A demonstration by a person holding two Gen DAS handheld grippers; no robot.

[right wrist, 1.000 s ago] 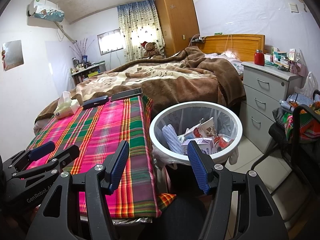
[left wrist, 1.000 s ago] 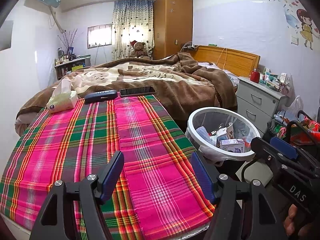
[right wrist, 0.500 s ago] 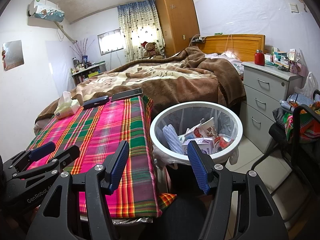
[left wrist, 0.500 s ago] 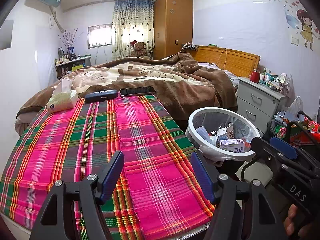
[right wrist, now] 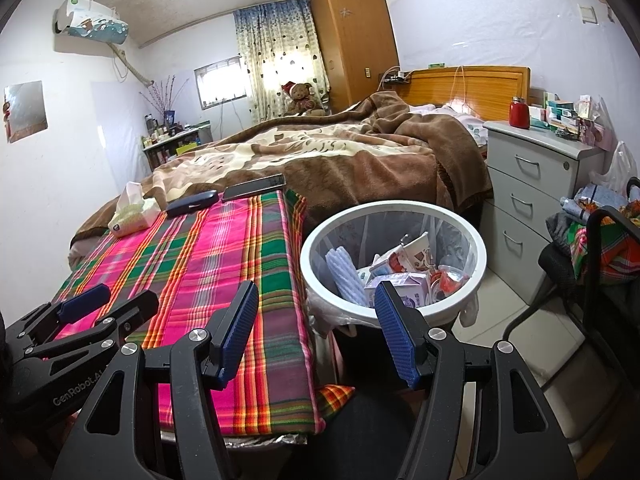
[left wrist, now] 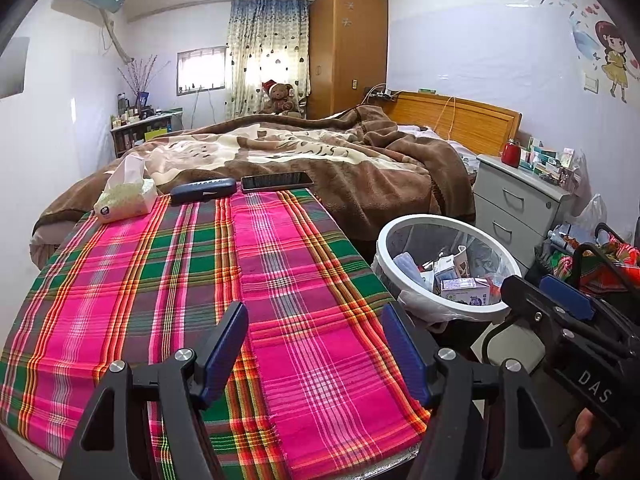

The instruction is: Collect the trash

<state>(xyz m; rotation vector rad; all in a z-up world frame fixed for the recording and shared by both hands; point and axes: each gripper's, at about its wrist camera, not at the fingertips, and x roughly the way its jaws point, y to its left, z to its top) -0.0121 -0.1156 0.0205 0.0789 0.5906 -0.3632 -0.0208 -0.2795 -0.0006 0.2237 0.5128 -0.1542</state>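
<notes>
bin (right wrist: 394, 256): on floor off desk's (left wrist: 168, 280) right edge, 1 o'clock of right claw (right wrist: 316, 330), nearer that hand | holds cartons, cup, wrappers | desk: no loose trash seen; tissue pack (left wrist: 126, 198), case (left wrist: 203, 191), phone (left wrist: 277, 181) at far edge, 11–12 o'clock of left claw (left wrist: 314, 354) | both claws wide, empty

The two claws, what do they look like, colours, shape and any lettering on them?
Both are black, angular frames with triangular cut-outs and silver bolt heads. Each finger ends in a ribbed blue pad. The left claw reads "GenRobot" on its side in the right wrist view; the right claw shows "DAS" in white. No cables or sleeves visible.
</notes>
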